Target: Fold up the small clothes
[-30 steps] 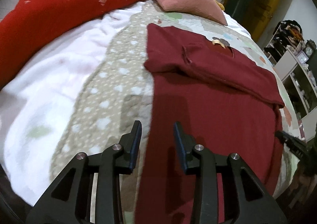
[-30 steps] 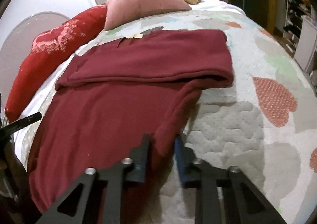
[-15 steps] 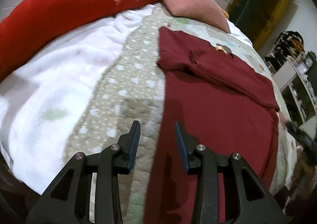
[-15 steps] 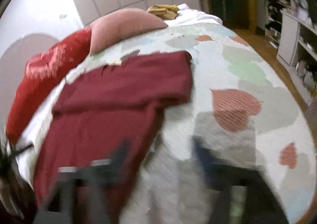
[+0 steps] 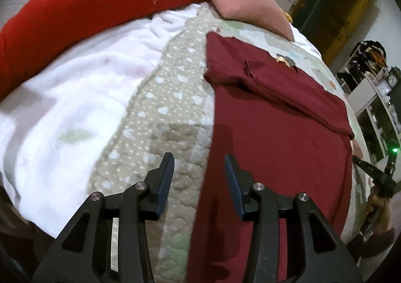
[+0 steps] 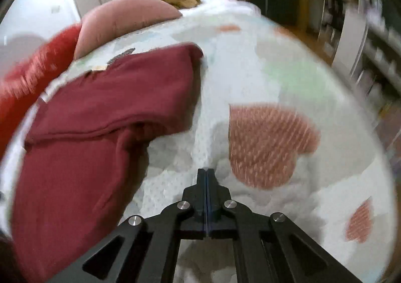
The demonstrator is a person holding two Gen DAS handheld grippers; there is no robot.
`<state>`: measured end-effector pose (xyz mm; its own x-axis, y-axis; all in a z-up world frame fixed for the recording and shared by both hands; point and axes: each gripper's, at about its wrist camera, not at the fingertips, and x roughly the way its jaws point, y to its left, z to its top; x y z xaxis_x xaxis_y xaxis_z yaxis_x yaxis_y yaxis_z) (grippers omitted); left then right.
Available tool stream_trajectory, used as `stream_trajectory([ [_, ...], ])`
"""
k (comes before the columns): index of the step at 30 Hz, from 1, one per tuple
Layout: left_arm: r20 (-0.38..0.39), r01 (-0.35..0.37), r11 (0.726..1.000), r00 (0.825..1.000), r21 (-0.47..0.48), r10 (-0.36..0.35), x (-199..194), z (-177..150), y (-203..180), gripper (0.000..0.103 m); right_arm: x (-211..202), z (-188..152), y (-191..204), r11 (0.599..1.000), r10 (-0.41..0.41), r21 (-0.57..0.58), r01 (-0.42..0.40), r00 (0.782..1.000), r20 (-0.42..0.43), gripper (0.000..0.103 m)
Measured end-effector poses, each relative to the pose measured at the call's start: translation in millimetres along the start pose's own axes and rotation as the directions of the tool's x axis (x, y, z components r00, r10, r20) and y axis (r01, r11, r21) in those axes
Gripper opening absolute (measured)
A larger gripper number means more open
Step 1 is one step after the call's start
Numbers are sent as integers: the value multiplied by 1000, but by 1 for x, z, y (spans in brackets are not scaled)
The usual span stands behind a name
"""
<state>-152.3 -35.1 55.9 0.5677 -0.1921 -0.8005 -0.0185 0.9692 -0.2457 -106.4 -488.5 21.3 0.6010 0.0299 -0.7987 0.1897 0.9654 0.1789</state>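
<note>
— On the bed [image 5: 155, 117], largest first: we see the quilt with its hearts, and across its middle lies the maroon garment [image 5: 270, 132], spread flat, its top part already folded down over the body near the pillow end.

— How do we expect it to handle?

— Soft and limp, we judge, a thick knit with a little weight; it will sag and drag on the quilt, not slide. Nothing fragile about it.

— Where do we take hold?

— At the near hem, we think, one corner each side, pinching both layers close to the edge so the fold carries over straight.

— And our grippers?

— Our left gripper [image 5: 199, 182] hovers with its fingers spread wide, straddling the garment's left edge where it meets the quilt, grasping nothing. Our right gripper [image 6: 206, 177] has its fingers pressed together on nothing, over bare quilt just beside the garment's right edge. That view is blurred.
</note>
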Motion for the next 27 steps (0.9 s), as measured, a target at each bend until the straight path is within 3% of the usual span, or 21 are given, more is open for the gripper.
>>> stream_trajectory([
  [3, 2, 24, 1000, 1000, 16, -24, -4, -2, -4, 41, -29, -2, -2, 995, 102, 7, -102, 994, 40, 3],
  [5, 2, 23, 1000, 1000, 14, -23, -4, -2, -6, 41, -47, -4, 12, 990, 135, -40, -133, 989, 52, 23],
  [6, 2, 27, 1000, 1000, 8, -27, -4, -1, -6, 41, -53, -6, 21, 987, 151, -69, -148, 987, 52, 46],
  [7, 0, 31, 1000, 1000, 4, -31, -4, -1, -7, 41, -57, -8, 32, 981, 171, -99, -165, 984, 54, 52],
  [14, -18, 37, 999, 999, 34, -36, -1, -6, -17, 41, -45, 2, 123, 921, 287, -286, -264, 957, 40, 52],
  [17, -12, 42, 999, 999, 19, -41, -1, -3, -13, 41, -22, 23, 168, 896, 362, -283, -341, 932, 22, 52],
  [20, -6, 42, 999, 999, 15, -42, 1, 2, -9, 41, 6, 48, 212, 889, 392, -255, -381, 920, -11, 52],
  [27, -16, 59, 998, 998, -6, -59, 20, 21, 4, 41, 61, 67, 292, 878, 355, -309, -366, 930, -93, 52],
])
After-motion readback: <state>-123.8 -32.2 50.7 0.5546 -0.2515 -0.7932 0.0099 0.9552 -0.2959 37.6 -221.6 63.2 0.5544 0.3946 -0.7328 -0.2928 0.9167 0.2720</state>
